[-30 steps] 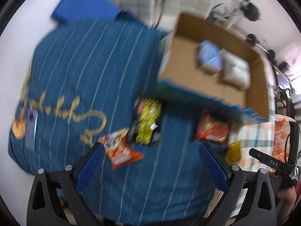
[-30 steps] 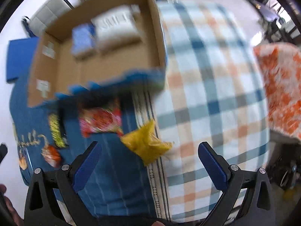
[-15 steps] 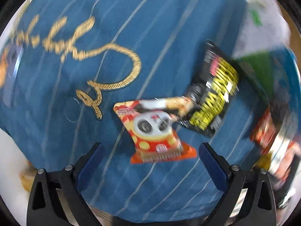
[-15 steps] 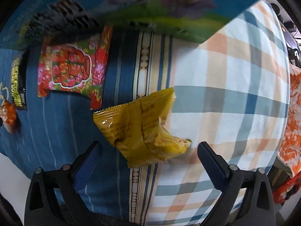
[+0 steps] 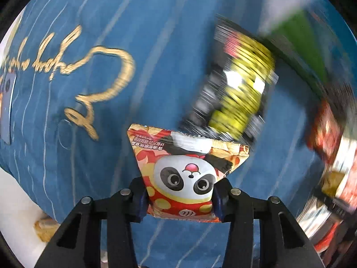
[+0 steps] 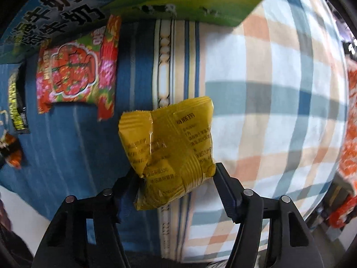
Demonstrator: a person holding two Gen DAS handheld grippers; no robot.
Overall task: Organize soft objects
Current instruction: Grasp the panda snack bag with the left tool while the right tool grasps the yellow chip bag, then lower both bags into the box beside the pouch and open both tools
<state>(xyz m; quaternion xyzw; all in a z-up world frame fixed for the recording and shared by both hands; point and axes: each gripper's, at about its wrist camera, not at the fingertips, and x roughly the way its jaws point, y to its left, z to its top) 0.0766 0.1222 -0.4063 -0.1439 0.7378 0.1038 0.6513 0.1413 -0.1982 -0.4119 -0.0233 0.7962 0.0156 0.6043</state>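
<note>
Gripping is seen twice: the panda bag (image 5: 181, 176) is squeezed by the left claw (image 5: 180, 197), the yellow bag (image 6: 169, 149) by the right claw (image 6: 176, 192).

Each hand-held gripper, left (image 5: 180, 198) and right (image 6: 176, 187), clamps something.

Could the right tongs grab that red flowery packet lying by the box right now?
Probably not yet. The right tongs are shut on the yellow packet, so they are occupied. The red flowery packet lies uncovered on the blue cloth, so the way looks free otherwise.
</note>
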